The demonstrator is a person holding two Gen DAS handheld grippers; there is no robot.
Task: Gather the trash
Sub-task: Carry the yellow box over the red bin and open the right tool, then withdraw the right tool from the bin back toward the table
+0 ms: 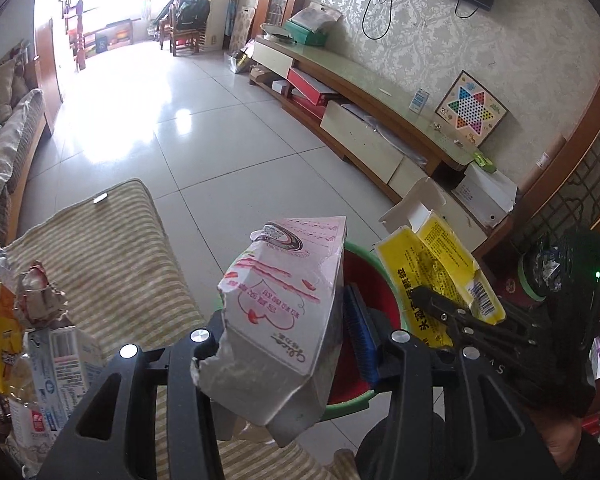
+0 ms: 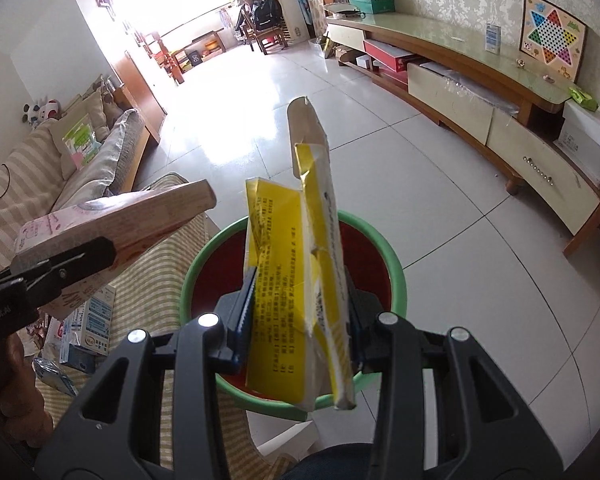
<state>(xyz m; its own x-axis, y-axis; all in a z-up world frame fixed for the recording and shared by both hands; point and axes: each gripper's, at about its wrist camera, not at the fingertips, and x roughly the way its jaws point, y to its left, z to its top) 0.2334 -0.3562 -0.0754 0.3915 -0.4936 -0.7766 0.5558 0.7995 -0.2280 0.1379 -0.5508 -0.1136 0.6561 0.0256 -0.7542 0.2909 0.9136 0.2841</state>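
Overhead in both views, a pale tiled floor point(image 1: 204, 128) filled the middle of the frame, with a long TV cabinet point(image 1: 364, 92) running along the right side and a Chinese checkers board point(image 1: 471, 109) leaning against the wall above it. Toward the lower left, a striped cushioned seat point(image 1: 112, 248) spread out, and loose trash wrappers and cartons point(image 1: 40, 344) lay heaped at its far left edge. Just right of the seat, in the lower centre, stood a green-rimmed bucket with a red inside point(image 2: 364, 256), resting on the floor.

Over the bucket's left rim, the left gripper point(image 1: 292, 344) pinched a crumpled pink-and-white carton point(image 1: 284, 304), its blue pads point(image 1: 360, 336) pressed against the carton's sides. In the right wrist view that same carton point(image 2: 112, 224) showed at middle left, hanging above the seat's edge beside the bucket.

Directly above the bucket's mouth, the right gripper point(image 2: 300, 320) clamped a torn yellow box point(image 2: 296, 280), flattened and standing upright between the pads, with one brown flap pointing toward the upper centre. In the left wrist view the yellow box point(image 1: 432, 264) appeared at the right, touching neither the carton nor the bucket.
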